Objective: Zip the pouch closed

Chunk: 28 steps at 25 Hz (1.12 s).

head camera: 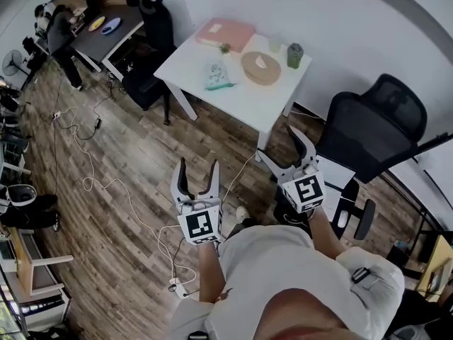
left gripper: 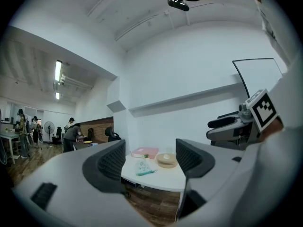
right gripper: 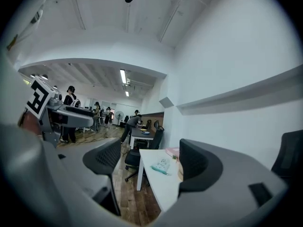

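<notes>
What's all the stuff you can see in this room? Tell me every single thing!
table: one, white, by the wall ahead
pouch: one, teal and white, on the table's left part
folder: one, pink, on the table's far corner
tray: one, tan, round, on the table right of the pouch
cup: one, green, at the table's right edge
chairs: two, black, one right of the table, one left of it
desk: one, dark, far left, a person leaning over it
cables: several, white, on the wood floor
left gripper: one, white and black, open, empty
right gripper: one, white and black, open, empty
</notes>
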Each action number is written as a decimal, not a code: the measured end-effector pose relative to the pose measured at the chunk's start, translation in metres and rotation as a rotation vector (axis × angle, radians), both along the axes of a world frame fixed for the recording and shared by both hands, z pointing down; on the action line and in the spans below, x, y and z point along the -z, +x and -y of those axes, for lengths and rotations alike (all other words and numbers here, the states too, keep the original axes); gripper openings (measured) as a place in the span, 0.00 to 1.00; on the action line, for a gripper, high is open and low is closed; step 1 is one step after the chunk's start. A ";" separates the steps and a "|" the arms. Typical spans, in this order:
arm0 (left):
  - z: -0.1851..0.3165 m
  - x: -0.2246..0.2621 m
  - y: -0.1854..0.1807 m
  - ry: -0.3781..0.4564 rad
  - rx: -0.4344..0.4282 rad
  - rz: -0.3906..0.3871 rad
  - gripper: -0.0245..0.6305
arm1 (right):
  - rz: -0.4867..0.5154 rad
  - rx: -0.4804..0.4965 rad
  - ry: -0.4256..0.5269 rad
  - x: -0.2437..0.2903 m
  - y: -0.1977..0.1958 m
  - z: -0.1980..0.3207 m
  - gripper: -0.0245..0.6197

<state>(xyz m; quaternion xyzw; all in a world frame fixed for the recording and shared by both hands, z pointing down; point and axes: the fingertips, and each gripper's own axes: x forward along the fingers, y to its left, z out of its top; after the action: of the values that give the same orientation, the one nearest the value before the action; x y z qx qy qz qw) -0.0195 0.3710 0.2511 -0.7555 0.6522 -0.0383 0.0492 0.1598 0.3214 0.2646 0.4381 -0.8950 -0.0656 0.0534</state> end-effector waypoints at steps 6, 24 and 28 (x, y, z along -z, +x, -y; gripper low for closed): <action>0.036 -0.005 -0.031 0.005 -0.053 0.003 0.54 | -0.011 -0.045 0.006 -0.004 -0.032 0.024 0.64; 0.123 -0.020 -0.063 -0.001 -0.101 -0.021 0.54 | -0.051 -0.070 -0.018 -0.020 -0.075 0.108 0.64; 0.152 -0.024 -0.064 -0.005 -0.102 -0.012 0.53 | -0.046 -0.068 -0.030 -0.026 -0.076 0.139 0.64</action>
<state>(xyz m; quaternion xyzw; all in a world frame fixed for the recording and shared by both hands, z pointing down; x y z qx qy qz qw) -0.0837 0.2186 0.2748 -0.7881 0.6131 -0.0327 0.0450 0.0834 0.1826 0.2909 0.4656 -0.8791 -0.0605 0.0826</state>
